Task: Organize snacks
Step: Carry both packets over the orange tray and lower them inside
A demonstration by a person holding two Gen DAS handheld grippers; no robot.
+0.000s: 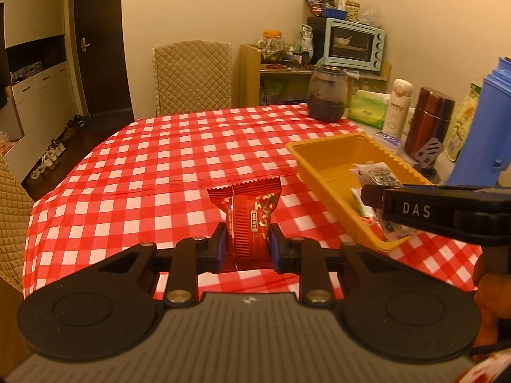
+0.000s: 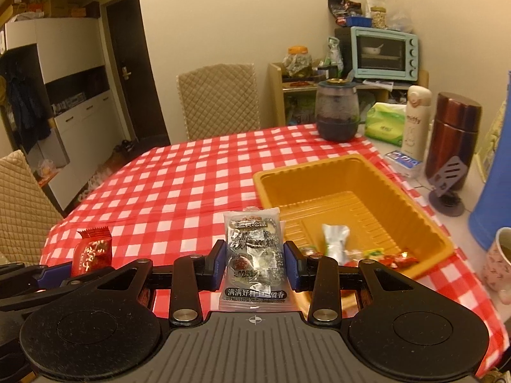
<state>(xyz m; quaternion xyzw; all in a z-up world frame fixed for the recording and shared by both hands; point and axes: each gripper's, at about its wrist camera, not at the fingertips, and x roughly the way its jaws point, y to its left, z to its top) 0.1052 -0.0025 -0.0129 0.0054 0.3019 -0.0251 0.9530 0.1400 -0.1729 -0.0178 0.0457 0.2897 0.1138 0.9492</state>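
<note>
Both grippers' fingers hold packets: left gripper (image 1: 247,242) the red snack packet (image 1: 247,220), right gripper (image 2: 254,263) the grey snack packet (image 2: 254,249); loosely pinched, either could slip short of the yellow tray (image 2: 424,220), lower right

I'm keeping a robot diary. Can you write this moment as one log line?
left gripper: red snack packet held | right gripper: grey snack packet held | orange tray: some snacks inside

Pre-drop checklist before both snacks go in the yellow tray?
1. Left tool clamped on red snack packet: ok.
2. Right tool clamped on grey-black snack packet: ok.
3. Yellow tray has bare floor for two more packets: ok.
4. Left tool over the tray: not ok, it hangs over the checkered tablecloth beside it.
5. Right tool over the tray: cannot tell, near its front corner.
6. Pink mug clear of the right tool: ok.
</note>
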